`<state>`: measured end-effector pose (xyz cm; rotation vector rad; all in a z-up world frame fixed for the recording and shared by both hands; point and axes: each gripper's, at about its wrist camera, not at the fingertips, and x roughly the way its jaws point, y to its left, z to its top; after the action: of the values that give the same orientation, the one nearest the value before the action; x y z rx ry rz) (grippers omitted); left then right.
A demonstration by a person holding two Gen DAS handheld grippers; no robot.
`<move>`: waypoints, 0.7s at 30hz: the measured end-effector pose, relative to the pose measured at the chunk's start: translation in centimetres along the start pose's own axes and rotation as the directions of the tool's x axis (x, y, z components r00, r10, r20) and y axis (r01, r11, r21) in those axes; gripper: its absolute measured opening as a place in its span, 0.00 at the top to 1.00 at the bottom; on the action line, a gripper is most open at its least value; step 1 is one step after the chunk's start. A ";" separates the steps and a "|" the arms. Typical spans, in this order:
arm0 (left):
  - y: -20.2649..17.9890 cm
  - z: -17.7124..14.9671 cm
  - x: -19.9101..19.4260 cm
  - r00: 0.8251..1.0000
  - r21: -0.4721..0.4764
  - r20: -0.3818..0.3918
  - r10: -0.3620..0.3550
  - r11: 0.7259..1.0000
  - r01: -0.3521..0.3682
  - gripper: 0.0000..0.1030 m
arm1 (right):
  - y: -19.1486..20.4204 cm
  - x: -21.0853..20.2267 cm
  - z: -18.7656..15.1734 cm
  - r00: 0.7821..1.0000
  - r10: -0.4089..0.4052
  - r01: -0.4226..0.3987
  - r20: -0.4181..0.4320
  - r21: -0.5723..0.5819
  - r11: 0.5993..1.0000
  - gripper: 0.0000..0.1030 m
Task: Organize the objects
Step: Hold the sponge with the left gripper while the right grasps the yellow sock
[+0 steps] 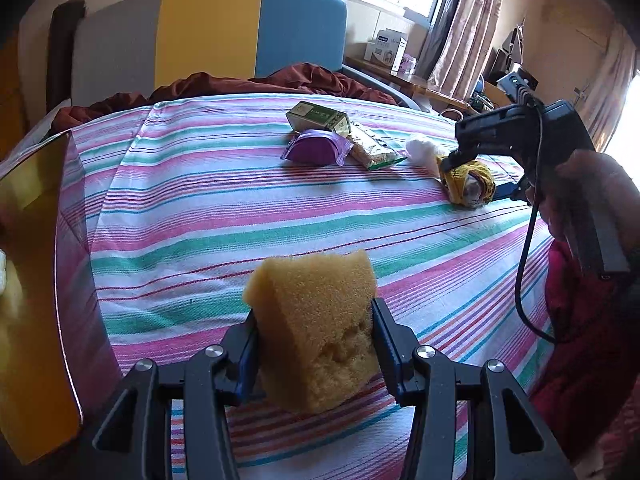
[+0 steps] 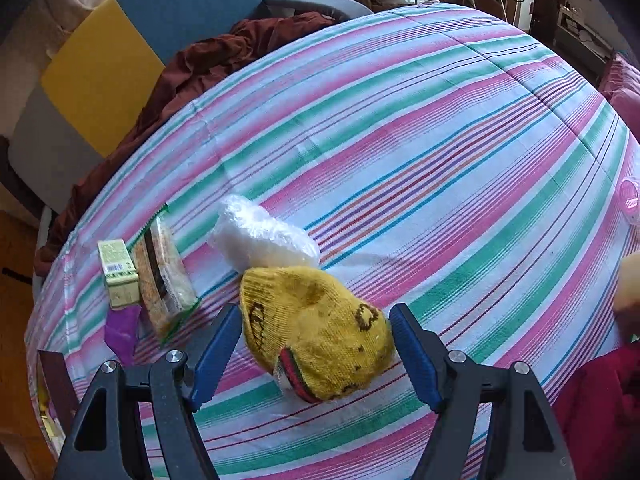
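Between the black fingers of the left gripper (image 1: 316, 344) sits a yellow sponge (image 1: 316, 328). It is a thick wedge, full of tiny holes, with a rough bitten-looking dent low on its front. Both fingers press into its sides, so it is pinched tight above the striped bedsheet (image 1: 192, 216). That sheet is thin woven cloth with pink, green, white and blue stripes, and it covers the whole bed.

At the left edge of the left view stands a shiny gold box (image 1: 40, 280) with smooth flat walls.

Close in the right view, the right gripper (image 2: 316, 344) has blue ribbed pads (image 2: 218, 352) on its fingers. They stand spread apart on either side of a yellow knitted sock (image 2: 320, 332). The sock is balled into a lump, fuzzy, with brown marks and a red and green band at its cuff. It lies on the sheet, and the left pad is just at its edge. I cannot tell if the pads squeeze it.

Just behind the sock lies a soft white bubble wrap bundle (image 2: 260, 236), bumpy and see-through. To its left is a flat clear packet of crackers (image 2: 160, 276), and touching that a small pale green box (image 2: 118, 272) with hard square corners. A crinkly purple wrapper (image 2: 122, 332) sits by the box.

Farther back, a crumpled dark red blanket (image 1: 280, 80) is heaped against a padded headboard (image 1: 208, 32) of grey, yellow and blue panels.
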<state>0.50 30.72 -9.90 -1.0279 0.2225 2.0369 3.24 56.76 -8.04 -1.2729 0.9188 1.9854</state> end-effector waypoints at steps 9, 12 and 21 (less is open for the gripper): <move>-0.2 0.0 0.1 1.000 0.008 -0.003 0.012 1.000 -0.012 0.51 | 6.0 0.8 -2.3 0.991 0.101 -0.125 -0.091 -0.319 0.940 0.55; -0.1 0.0 0.1 1.000 0.006 -0.005 0.013 1.000 -0.013 0.51 | 7.3 0.9 -3.1 0.984 0.127 -0.165 -0.124 -0.378 0.911 0.55; -0.1 0.0 0.1 1.000 0.009 -0.006 0.020 1.000 -0.020 0.51 | 6.9 1.0 -2.7 0.987 0.108 -0.144 -0.115 -0.379 0.914 0.54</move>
<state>0.59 30.84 -9.97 -1.0300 0.2455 2.0489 -1.10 50.74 -8.15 -1.5640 0.6829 2.3086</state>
